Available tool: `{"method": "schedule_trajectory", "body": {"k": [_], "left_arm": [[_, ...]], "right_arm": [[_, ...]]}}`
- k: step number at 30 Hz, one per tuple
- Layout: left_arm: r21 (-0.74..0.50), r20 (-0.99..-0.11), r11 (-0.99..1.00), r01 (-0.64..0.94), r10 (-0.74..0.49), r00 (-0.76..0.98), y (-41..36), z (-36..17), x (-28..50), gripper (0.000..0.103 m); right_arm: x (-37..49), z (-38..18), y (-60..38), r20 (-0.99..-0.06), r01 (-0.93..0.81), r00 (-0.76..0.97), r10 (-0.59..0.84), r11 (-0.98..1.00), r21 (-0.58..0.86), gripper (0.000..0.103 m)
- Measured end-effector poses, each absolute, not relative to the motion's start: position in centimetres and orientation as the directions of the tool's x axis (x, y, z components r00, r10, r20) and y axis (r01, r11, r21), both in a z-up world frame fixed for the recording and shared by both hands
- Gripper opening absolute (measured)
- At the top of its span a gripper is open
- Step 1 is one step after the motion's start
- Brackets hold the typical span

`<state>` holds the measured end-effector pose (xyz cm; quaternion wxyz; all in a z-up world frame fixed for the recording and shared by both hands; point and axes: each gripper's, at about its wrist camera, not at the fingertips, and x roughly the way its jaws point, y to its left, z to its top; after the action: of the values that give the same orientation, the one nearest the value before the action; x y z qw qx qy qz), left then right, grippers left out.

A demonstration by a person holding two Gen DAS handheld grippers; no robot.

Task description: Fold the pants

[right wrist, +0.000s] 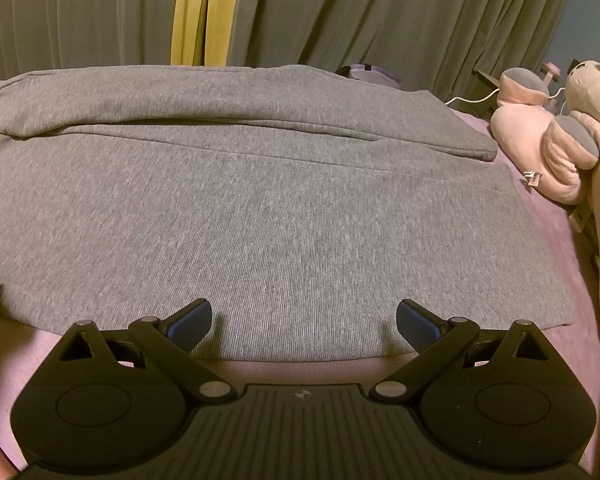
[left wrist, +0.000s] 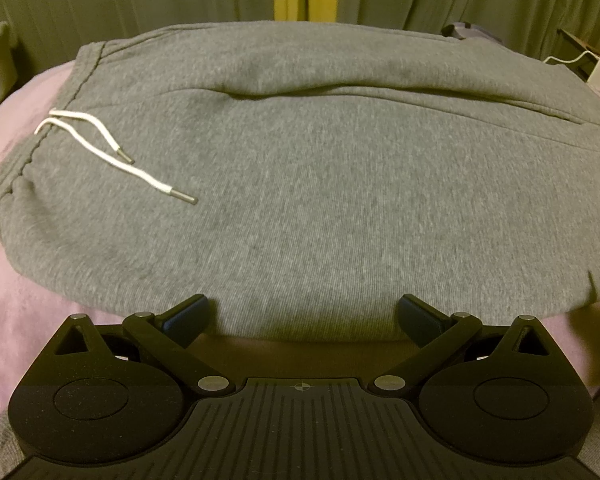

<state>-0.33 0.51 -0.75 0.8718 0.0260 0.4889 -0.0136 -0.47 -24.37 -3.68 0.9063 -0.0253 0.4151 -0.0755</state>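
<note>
We see a bed with a pink cover, backed by grey curtains with a yellow strip between them. The grey pants lie flat across the bed, one leg folded over the other, with the waistband at the left end and the leg hems at the right end. We hold the left gripper at the near edge of the pants, jaws spread wide and gripping nothing. The right gripper sits at the same near edge, closer to the leg ends, jaws likewise released. Pink plush toys rest on the bed beside the leg hems. A white drawstring lies on the fabric by the waistband.
</note>
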Motion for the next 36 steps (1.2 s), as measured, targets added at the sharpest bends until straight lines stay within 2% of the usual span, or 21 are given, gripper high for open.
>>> {"method": "schedule_trajectory", "body": {"k": [24, 36], "left_arm": [[0.017, -0.860, 0.999, 0.043, -0.008, 0.510, 0.6, -0.6, 0.0, 0.103], [-0.005, -0.858, 0.999, 0.035, -0.022, 0.513, 0.8, -0.2, 0.2, 0.103]], "right_arm": [[-0.2, -3.6, -24.9, -0.761, 0.122, 0.634, -0.133, 0.990, -0.071, 0.099], [0.9, -4.2, -25.0, -0.811, 0.123, 0.576, -0.105, 0.992, -0.041, 0.099]]}}
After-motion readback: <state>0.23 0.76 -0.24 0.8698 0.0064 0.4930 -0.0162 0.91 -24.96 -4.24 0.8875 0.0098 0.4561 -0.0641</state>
